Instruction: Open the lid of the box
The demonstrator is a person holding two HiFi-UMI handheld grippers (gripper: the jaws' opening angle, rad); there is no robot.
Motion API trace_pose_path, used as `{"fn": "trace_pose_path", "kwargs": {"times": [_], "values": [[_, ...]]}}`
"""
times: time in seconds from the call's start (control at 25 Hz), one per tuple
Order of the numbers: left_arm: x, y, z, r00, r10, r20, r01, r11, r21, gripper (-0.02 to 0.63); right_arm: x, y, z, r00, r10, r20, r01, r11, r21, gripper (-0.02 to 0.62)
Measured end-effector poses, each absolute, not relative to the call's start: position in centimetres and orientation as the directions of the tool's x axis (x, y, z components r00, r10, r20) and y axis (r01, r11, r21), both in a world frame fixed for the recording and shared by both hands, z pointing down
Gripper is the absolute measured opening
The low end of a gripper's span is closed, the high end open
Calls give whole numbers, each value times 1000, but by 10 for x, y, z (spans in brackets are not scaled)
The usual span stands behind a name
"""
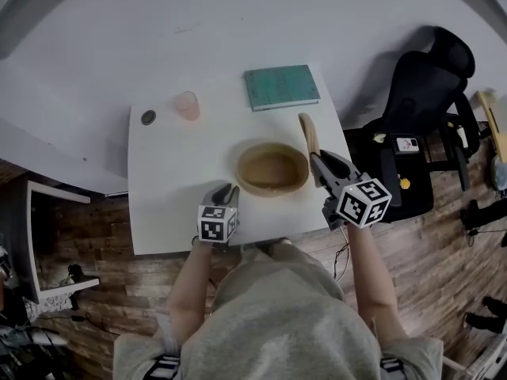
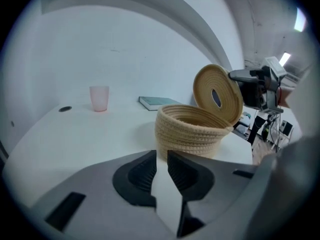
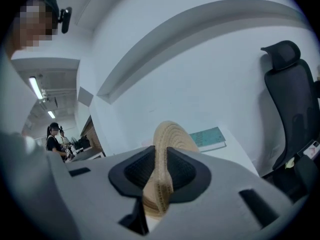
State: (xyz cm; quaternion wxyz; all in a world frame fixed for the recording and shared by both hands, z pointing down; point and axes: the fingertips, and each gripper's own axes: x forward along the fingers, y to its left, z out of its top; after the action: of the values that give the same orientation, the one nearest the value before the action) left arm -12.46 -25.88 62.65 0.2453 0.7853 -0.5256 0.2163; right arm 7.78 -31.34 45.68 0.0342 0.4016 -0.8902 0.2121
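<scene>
A round tan coiled-rope box (image 1: 272, 169) sits open near the front edge of a white rectangular table (image 1: 170, 212), its bowl showing to the head camera. The matching flat round coiled-rope lid (image 1: 309, 135) stands on edge at the box's right rim, tilted up and away from the opening. The right gripper (image 1: 317, 158) has the lid clamped: in the right gripper view the lid's rim (image 3: 167, 139) runs straight between the two black ribbed pads (image 3: 142, 170), which press on both of its faces. The left gripper (image 1: 227, 190) hangs just beside the box's near left side, not touching it; its jaws stand a narrow gap apart with only bare tabletop showing between them (nothing is gripped). Farther back on the table lie a teal hardcover book (image 1: 281, 86), a translucent pink plastic cup (image 1: 187, 105) standing upright, and a small dark round disc (image 1: 148, 117) near the left edge. A black office chair (image 1: 428, 93) stands on the wood-plank floor (image 1: 95, 236) to the table's right.
</scene>
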Motion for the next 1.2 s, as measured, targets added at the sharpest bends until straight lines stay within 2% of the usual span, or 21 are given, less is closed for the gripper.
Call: {"fn": "trace_pose_path", "kwargs": {"times": [0.64, 1.0, 1.2], "values": [[-112, -256, 600, 221, -805, 550, -973, -141, 185, 44, 162, -331, 488, -641, -759, 112, -611, 417, -673, 80], [-108, -249, 588, 165, -841, 515, -973, -54, 225, 38, 185, -339, 488, -631, -772, 77, -583, 406, -704, 81], [-104, -247, 583, 153, -857, 493, -970, -36, 239, 34, 187, -341, 482, -656, -755, 28, -556, 458, -694, 81]]}}
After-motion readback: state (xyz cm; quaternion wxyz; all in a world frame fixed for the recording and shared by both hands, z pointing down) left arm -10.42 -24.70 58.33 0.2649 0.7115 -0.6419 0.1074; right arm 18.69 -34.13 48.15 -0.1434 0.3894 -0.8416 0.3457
